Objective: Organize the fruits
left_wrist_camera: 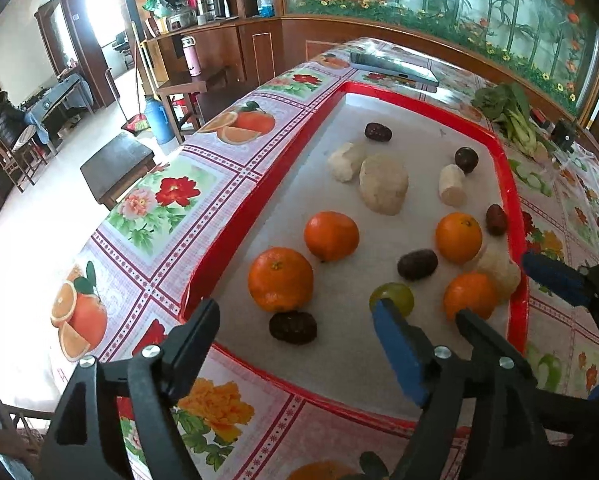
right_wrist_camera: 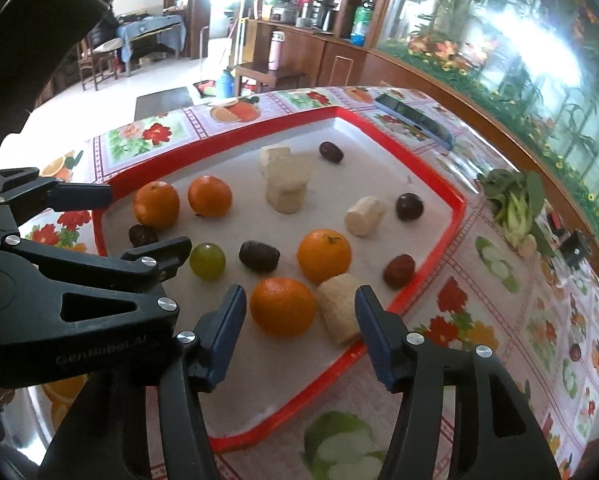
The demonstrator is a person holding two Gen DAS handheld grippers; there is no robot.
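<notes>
Resting on a flower-patterned tabletop [left_wrist_camera: 171, 216], a red-rimmed tray [left_wrist_camera: 259, 184] with a white floor is seen, and the fruits are scattered loose across it. Four oranges are counted: two [left_wrist_camera: 280, 279] [left_wrist_camera: 331, 235] side by side near the tray's left rim, one [right_wrist_camera: 323, 255] toward the middle and one [right_wrist_camera: 282, 306] near the front rim. A green grape [right_wrist_camera: 207, 261] lies between the dark dates [right_wrist_camera: 258, 256] [left_wrist_camera: 292, 327], and further dates are spread toward the far and right rims. Pale peeled pieces [left_wrist_camera: 383, 189] are gathered at the middle and far part, with one more [right_wrist_camera: 339, 309] touching the nearest orange. The left gripper [left_wrist_camera: 295, 330] is held above the front left corner with its jaws wide apart and nothing between them. The right gripper [right_wrist_camera: 299, 322] is held over the front rim, its jaws apart on either side of the nearest orange and the pale piece beside it, with the pads not pressing on either. Beyond the tray, a phone [left_wrist_camera: 395, 67] and leafy greens [right_wrist_camera: 515, 200] are laid on the tabletop.
</notes>
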